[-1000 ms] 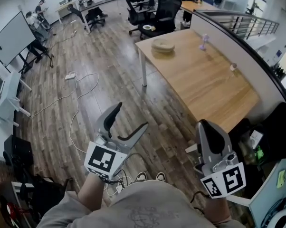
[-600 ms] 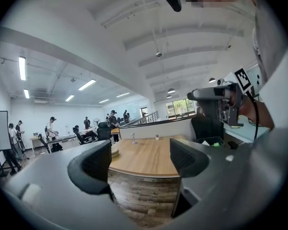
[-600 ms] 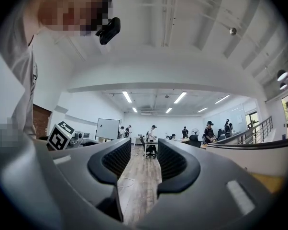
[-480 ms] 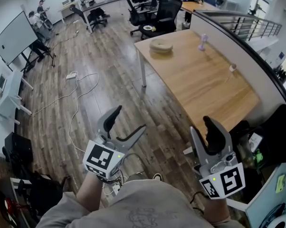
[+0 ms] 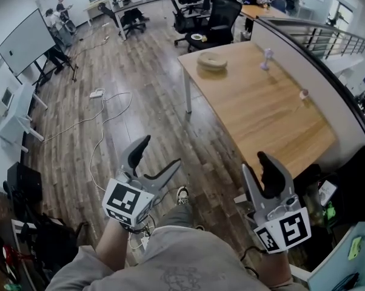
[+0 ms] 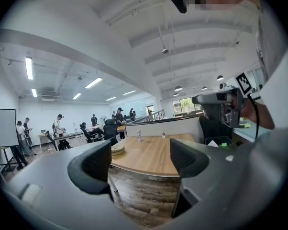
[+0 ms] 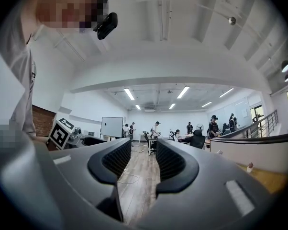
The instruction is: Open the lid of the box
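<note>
Two grippers are up in front of the person, both over the wood-plank floor [image 5: 140, 90] and both well apart from the table [image 5: 261, 108].

Left gripper [image 5: 160, 152]: jaws stand wide apart; nothing between the pads; its own view shows only floor and the table's near edge through the gap; marker cube faces the head camera.

Right gripper [image 5: 257, 165]: jaws have just been opening; they now stand a narrow gap apart, pads not touching; nothing between them; its own view shows only floor planks and distant desks through the gap.

Box [image 5: 210, 60]: taken to be the low, round, pale container on the table, the only box-like thing in sight; it sits near the table's far left corner, close to the edge; neither gripper touches it or is near it; whether the lid is on or off is too small to tell.

Other items on the table: one small lilac object [image 5: 267, 56] standing upright near the far end by the partition, apart from the box.

Surroundings: black office chairs [image 5: 222, 14] beyond the table's far end; whiteboard [image 5: 25, 41] at upper left; white cable [image 5: 100, 123] looping across the floor; one shoe [image 5: 182, 194] of the person between the two grippers.
</note>
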Motion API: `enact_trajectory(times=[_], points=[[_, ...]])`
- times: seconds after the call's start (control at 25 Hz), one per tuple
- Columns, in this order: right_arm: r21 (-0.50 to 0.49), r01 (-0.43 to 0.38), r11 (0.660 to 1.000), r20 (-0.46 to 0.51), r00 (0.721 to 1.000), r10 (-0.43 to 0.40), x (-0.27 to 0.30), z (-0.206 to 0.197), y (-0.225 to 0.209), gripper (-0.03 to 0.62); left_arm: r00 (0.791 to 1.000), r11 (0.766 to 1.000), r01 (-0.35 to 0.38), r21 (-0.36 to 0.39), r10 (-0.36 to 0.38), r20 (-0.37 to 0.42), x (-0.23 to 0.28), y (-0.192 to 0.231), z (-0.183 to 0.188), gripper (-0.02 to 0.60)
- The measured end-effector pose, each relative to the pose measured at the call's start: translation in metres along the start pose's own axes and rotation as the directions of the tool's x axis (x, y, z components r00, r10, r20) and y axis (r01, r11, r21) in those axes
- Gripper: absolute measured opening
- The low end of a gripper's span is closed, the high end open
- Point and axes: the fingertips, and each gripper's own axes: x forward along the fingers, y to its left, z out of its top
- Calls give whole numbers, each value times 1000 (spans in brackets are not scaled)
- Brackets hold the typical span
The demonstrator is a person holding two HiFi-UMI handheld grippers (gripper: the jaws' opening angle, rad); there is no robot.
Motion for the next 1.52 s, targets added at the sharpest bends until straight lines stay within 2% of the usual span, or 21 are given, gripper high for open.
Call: enact_trajectory(times=[0.28,0.52,0.92,1.2,1.52], points=[[2,4,1000,-19,1000,-4,46,-17,-16,158,1000,1000,-8,4,8,11,33,43,-8,382],[3,30,1000,-40,999,-30,115,-29,-39,158,1000,1000,11,4,-11,12,80,100,-15,382],[10,60,998,-107,993,-59,286,-45,-74,158,999,1000,29,-10,-29,-14,169,248,-29,382],[-6,78,997,-113,990,-79,404,-49,-87,158,998,998,67,-5,-67,9,224,349,-36,382],[14,117,993,-150,982,-114,464,-64,-124,158,991,991,132,-5,-132,6,292,389,-45,382]])
